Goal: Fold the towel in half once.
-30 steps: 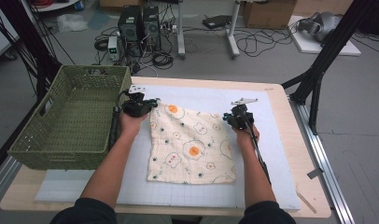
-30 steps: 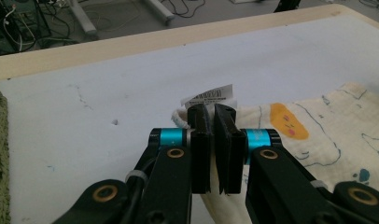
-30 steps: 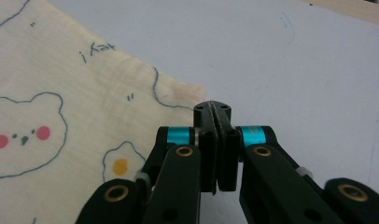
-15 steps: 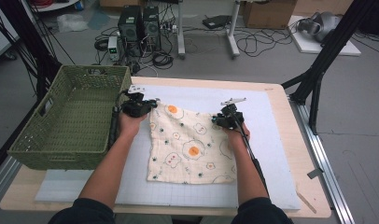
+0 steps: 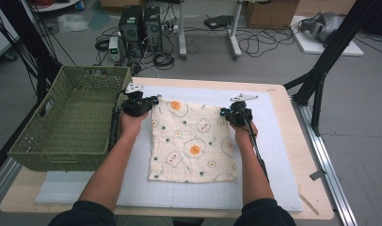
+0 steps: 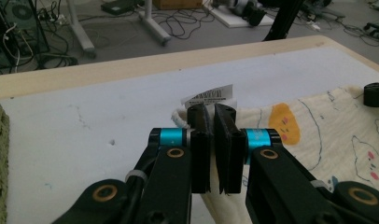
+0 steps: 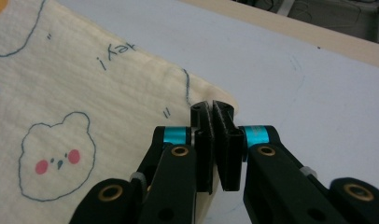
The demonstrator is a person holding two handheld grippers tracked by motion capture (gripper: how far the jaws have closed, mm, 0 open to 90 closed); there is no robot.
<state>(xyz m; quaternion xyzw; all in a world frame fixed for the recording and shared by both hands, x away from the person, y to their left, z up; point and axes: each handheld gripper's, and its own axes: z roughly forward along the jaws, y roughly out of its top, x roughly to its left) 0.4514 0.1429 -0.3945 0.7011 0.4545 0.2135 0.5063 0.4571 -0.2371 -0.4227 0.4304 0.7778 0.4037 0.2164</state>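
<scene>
Rightward goes the right gripper (image 5: 232,113) since a moment ago, pinching the cloth (image 5: 191,141) at its far right corner; left gripper (image 5: 144,102) clamps the far left. Cloth's flat mid-table. Next: fold it nearward evenly.

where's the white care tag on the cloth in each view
high view: too small to tell; it would be at the cloth's far left corner under the left gripper.
left gripper view: care tag just beyond the shut fingers, centre.
right gripper view: not in it.
shared landmark: the printed cloth.
</scene>
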